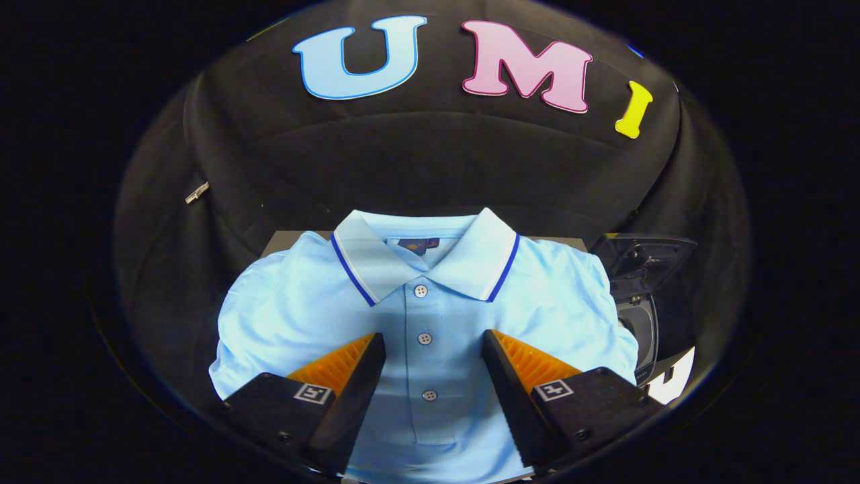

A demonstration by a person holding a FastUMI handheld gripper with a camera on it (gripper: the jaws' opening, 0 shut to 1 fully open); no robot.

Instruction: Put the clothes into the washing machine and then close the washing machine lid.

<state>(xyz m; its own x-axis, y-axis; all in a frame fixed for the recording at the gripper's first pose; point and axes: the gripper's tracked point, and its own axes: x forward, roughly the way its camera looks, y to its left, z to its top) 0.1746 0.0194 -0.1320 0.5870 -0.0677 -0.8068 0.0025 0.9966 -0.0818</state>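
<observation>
A light blue polo shirt (pixel 430 316) lies flat and folded on a table, collar away from me, with a dark blue stripe on the collar and a row of buttons down the placket. My gripper (pixel 433 346) hovers over its chest, open, one finger on each side of the button placket, nothing pressed between them. To the right of the shirt stands a small dark washing machine (pixel 645 296) with its lid (pixel 648 259) raised, the round drum opening partly showing beside the shirt's sleeve.
The table's pale far edge (pixel 289 236) peeks out behind the shirt's left shoulder. Black cloth walls close in behind and at both sides. A small metal clip (pixel 196 193) hangs on the cloth at the far left.
</observation>
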